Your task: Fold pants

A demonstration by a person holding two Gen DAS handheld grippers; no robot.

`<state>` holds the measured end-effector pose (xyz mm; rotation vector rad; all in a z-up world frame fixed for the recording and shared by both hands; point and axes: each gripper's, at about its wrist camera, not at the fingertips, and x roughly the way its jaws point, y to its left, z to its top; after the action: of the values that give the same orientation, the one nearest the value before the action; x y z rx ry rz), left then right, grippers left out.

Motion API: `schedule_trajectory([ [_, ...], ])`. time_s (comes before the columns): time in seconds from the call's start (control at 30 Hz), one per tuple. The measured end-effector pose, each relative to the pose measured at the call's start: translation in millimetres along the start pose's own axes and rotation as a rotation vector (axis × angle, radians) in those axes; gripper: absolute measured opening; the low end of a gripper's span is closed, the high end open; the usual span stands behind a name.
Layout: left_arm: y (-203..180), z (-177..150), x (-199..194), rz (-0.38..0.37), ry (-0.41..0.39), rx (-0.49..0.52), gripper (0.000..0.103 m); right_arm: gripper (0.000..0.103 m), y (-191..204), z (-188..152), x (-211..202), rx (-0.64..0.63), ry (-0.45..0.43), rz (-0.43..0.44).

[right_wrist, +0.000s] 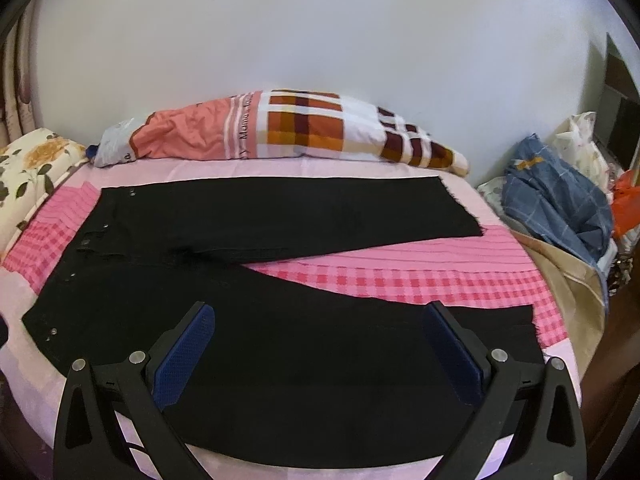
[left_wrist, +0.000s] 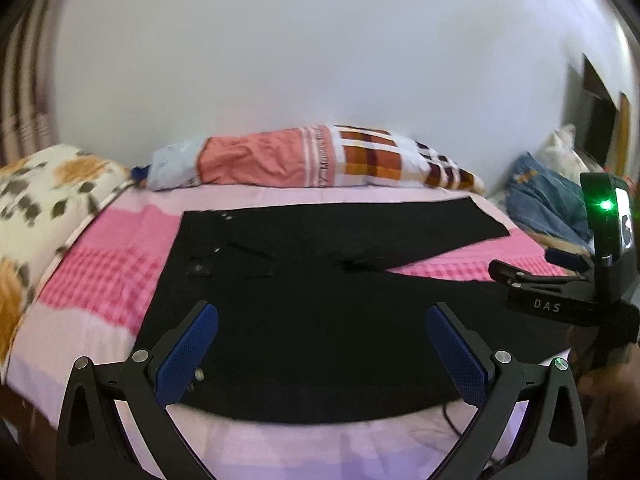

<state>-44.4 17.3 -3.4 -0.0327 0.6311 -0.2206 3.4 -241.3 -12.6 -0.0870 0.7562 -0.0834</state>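
As nothing's folded yet: black pants (right_wrist: 280, 320) flat, legs splayed on bed (right_wrist: 400, 280); left gripper (left_wrist: 320, 352) & right gripper (right_wrist: 320, 352) jaws wide, empty, poised for 1st grab.

Location: a home bedroom. Indicators: a bed with a pink checked sheet (right_wrist: 400, 280); a rolled quilt (right_wrist: 280, 128) in salmon and orange plaid along a plain white wall (right_wrist: 320, 40); a floral pillow (right_wrist: 28, 160) at the left; a heap of blue clothing (right_wrist: 552, 208) at the right; a striped curtain (left_wrist: 24, 92).
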Motion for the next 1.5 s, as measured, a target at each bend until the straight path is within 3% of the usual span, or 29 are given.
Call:
schedule_trajectory([
  [0.07, 15, 9, 10, 0.019, 0.018, 0.027, 0.103, 0.102, 4, 3, 2, -0.010, 0.000, 0.002],
  [0.17, 53, 29, 36, 0.113, 0.070, 0.035, 0.103, 0.102, 5, 4, 7, -0.023, 0.013, 0.021],
  [0.33, 141, 53, 89, 0.133, 0.158, -0.024, 0.102, 0.102, 19, 11, 29, -0.042, 0.064, 0.045],
  [0.4, 179, 63, 111, 0.064, 0.177, -0.084, 0.099, 0.102, 24, 12, 37, -0.046, 0.088, 0.053],
  [0.47, 214, 72, 134, -0.044, 0.164, -0.180, 0.087, 0.102, 30, 14, 47, -0.058, 0.109, 0.058],
  [0.57, 243, 85, 175, -0.069, 0.228, -0.246, 0.068, 0.102, 38, 16, 59, -0.074, 0.131, 0.052],
  [0.6, 247, 90, 192, -0.086, 0.248, -0.229, 0.060, 0.102, 38, 17, 63, -0.075, 0.139, 0.050],
  [0.63, 250, 94, 206, -0.103, 0.268, -0.202, 0.059, 0.102, 39, 18, 66, -0.075, 0.147, 0.048],
  [0.73, 252, 101, 242, -0.105, 0.331, -0.133, 0.059, 0.102, 39, 20, 76, -0.063, 0.171, 0.048],
  [0.9, 276, 110, 282, -0.089, 0.357, -0.137, 0.059, 0.102, 43, 25, 88, -0.054, 0.191, 0.046],
  [1.13, 278, 102, 336, -0.157, 0.518, -0.121, 0.059, 0.102, 54, 25, 105, -0.073, 0.228, 0.057],
  [1.23, 272, 105, 338, -0.162, 0.501, -0.110, 0.059, 0.102, 56, 24, 110, -0.069, 0.242, 0.056],
  [1.27, 269, 105, 339, -0.139, 0.497, -0.093, 0.055, 0.102, 56, 23, 112, -0.066, 0.246, 0.056],
  [1.33, 260, 103, 337, -0.088, 0.474, -0.061, 0.038, 0.102, 56, 23, 114, -0.059, 0.253, 0.058],
  [1.43, 252, 102, 322, -0.083, 0.436, -0.046, 0.019, 0.102, 54, 26, 115, -0.054, 0.249, 0.064],
  [1.5, 245, 108, 301, -0.087, 0.375, -0.058, 0.016, 0.102, 52, 30, 117, -0.051, 0.240, 0.081],
])
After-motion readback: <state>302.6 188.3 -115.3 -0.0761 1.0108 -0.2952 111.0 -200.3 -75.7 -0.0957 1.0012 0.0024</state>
